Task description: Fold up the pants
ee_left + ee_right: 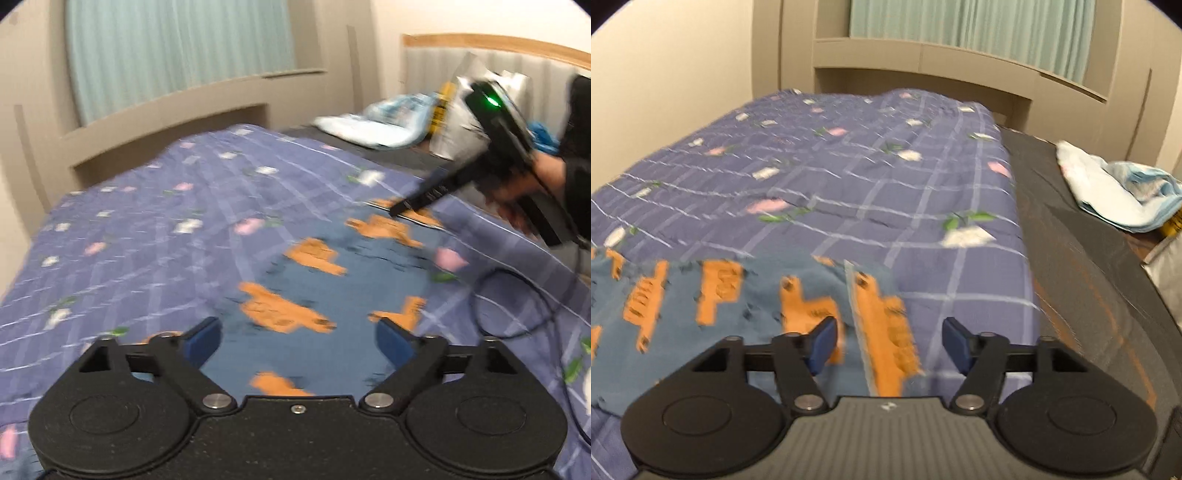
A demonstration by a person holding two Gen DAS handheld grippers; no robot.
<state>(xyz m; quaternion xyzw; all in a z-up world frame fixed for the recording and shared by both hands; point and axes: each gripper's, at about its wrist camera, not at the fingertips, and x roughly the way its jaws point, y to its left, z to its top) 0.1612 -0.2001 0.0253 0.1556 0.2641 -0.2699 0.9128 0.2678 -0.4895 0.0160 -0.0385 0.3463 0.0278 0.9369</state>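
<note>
The pants (pixel 332 280) are blue with orange animal prints and lie flat on a purple checked bedspread (pixel 147 229). My left gripper (pixel 299 343) is open just above the near end of the pants, empty. My right gripper shows in the left wrist view (pixel 397 211) with its tips low over the far end of the pants. In the right wrist view the pants (pixel 720 295) fill the lower left, and my right gripper (pixel 888 345) is open above their right edge, holding nothing. Both views are blurred by motion.
The bedspread (pixel 849 177) covers the bed up to a beige headboard unit (pixel 923 55). A dark uncovered strip (pixel 1071 221) runs along the right side. A light blue cloth (pixel 1115 188) and a silver bag (pixel 458 122) lie there. A black cable (pixel 517 302) loops on the bedspread.
</note>
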